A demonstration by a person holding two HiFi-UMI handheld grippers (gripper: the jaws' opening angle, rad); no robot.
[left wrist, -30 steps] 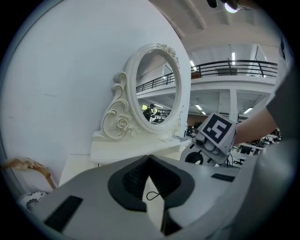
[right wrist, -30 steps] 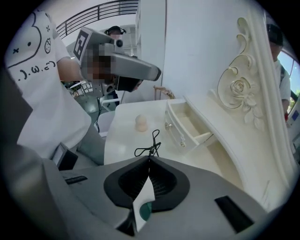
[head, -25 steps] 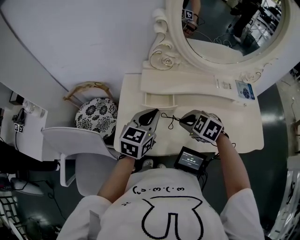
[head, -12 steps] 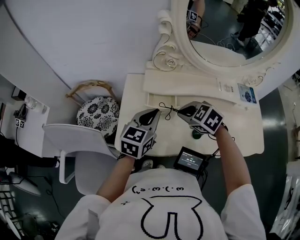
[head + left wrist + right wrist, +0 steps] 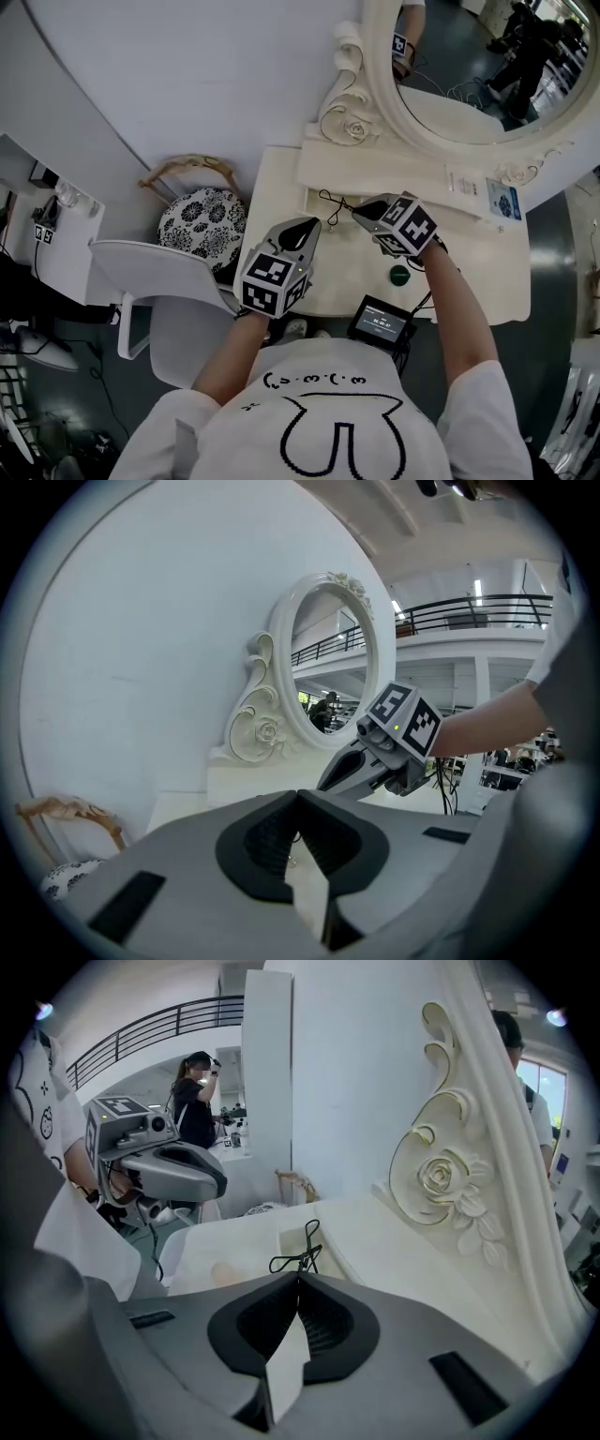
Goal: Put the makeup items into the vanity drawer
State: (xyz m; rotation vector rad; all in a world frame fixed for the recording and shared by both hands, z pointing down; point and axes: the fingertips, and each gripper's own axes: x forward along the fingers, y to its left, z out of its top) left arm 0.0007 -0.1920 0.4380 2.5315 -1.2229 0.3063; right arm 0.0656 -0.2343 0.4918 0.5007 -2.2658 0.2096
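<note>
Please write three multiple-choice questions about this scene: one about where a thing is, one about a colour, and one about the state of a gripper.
1. Where is the green round item?
A. In the drawer
B. On the tabletop
C. On the chair

2. What colour is the looped tool in the right gripper?
A. White
B. Red
C. Black

3. How is the left gripper?
A. Shut, with nothing in it
B. Shut on the green round item
C. Wide open

Answers:
1 B: it lies on the tabletop beside the right arm.
2 C: the thin loops are black against the pale vanity.
3 A: its jaws meet and nothing is between them.
</note>
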